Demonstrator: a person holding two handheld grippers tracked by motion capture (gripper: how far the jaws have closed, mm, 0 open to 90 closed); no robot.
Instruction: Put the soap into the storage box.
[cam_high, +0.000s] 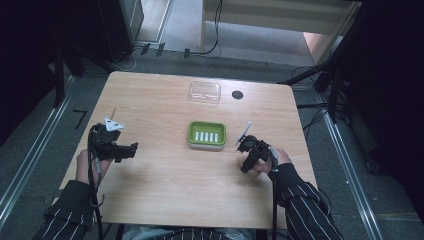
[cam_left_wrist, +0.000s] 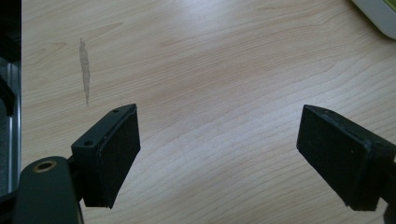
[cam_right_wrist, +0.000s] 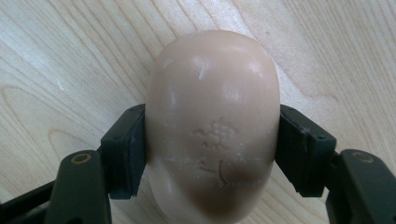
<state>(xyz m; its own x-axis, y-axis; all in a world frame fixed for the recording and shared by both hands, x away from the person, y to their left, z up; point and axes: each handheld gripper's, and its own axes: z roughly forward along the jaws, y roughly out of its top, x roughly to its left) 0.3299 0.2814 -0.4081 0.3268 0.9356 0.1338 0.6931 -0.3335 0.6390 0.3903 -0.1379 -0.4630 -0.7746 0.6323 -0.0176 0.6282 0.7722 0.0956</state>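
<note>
Both forearms come in from the near edge of the desk (cam_high: 165, 190), striped sleeves resting low, one gripper in each hand. The right gripper (cam_high: 248, 156) sits at the right side of the desk, near the edge, tipped down toward the wood with the hand wrapped round its back. In the right gripper view its jaws are clamped on a bar of soap (cam_right_wrist: 214, 126), one pad pressed into each long side, and the bar's rounded end pokes out past them over the wood grain. The soap is pale pinkish beige, smooth, with a small stamped emblem on its upper face.

Over on the left, the left gripper (cam_high: 125, 149) lies level, pointing in toward the middle of the desk. Its jaws stand wide apart in the left gripper view, with bare wood between them and a faint grey streak (cam_left_wrist: 84, 69) on the surface farther off.

Count them up: two grippers, one bar of soap, one green soap dish (cam_high: 206, 134), one clear plastic lid (cam_high: 205, 92), one small black disc (cam_high: 237, 94).

The green dish sits in the middle of the desk, between the two grippers and slightly beyond them, its pale ribs showing inside. The clear lid lies beyond it near the far edge, with the black disc just beside it to the right. Open wood lies between the right gripper and the dish.
</note>
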